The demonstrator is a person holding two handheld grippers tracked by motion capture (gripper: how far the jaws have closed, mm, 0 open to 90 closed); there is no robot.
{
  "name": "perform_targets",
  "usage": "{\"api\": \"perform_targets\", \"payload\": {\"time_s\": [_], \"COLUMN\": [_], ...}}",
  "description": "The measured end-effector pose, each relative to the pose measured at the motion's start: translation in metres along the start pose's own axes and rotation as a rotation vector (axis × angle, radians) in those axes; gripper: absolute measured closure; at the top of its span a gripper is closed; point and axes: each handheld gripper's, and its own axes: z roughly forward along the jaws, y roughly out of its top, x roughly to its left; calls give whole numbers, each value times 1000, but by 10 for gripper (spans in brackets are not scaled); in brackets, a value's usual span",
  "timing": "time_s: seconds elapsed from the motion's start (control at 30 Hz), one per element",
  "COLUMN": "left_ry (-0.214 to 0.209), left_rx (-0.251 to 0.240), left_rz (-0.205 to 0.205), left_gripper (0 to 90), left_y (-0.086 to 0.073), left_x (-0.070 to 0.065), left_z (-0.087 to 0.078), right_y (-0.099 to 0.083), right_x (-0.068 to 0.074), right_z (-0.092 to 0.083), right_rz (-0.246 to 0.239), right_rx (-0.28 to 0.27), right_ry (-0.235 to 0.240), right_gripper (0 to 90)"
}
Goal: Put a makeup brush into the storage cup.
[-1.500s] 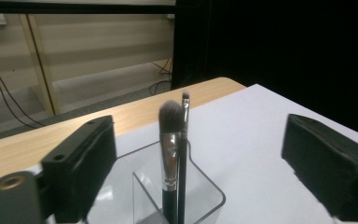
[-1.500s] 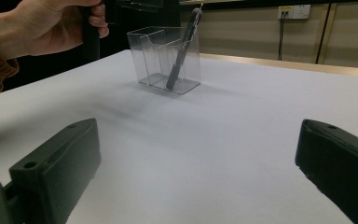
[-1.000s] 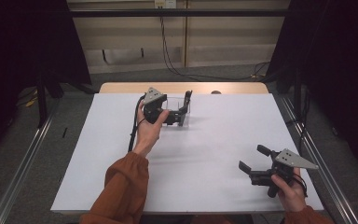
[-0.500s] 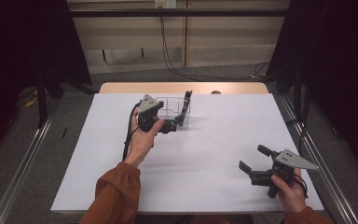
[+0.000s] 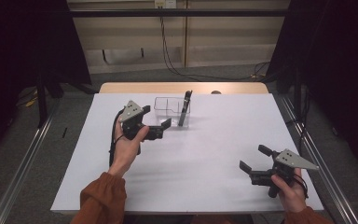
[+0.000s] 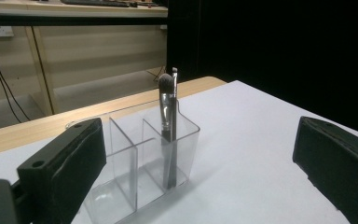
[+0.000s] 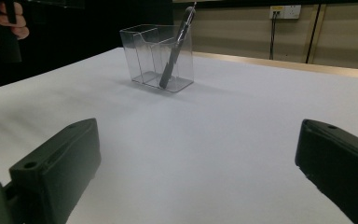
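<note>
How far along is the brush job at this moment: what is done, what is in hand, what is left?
Done: the makeup brushes stand in an end compartment of the clear organizer. In hand: nothing; the left gripper is open beside the organizer, and the right gripper is open near the table's front edge. Left: apparently little, since no loose items lie on the white table.

Clear organizer (image 5: 171, 111) with upright brush (image 5: 184, 108) stands near table's (image 5: 205, 186) far edge, left of middle: the sole obstacle. Left gripper (image 5: 161, 130) hovers just before it. Surface bare toward near edge and right side.
</note>
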Motion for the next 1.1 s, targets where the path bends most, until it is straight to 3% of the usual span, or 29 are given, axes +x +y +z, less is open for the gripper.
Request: {"api": "perform_targets", "payload": {"time_s": [0.23,0.5,0.67,0.77,1.1], "left_ry": [36,91,91,106,147], "left_rx": [2,-14,6,-18,-11], "left_rz": [16,-11,14,-4,2], "left_gripper": [27,27,27,31,30], "left_y": [-6,-7,-16,-24,-45], "left_x": [7,21,19,19,16], "left_z": [-27,-55,-67,-73,-96], "right_y": [1,2,2,1,2], "right_x": [3,2,3,3,2], "right_z": [-1,-2,-2,-2,-3], "right_rz": [-10,-21,-20,-21,-18], "right_rx": [-3,-1,-3,-1,-4], "right_ry": [-5,-16,-17,-19,-22], "right_gripper": [0,0,0,0,0]}}
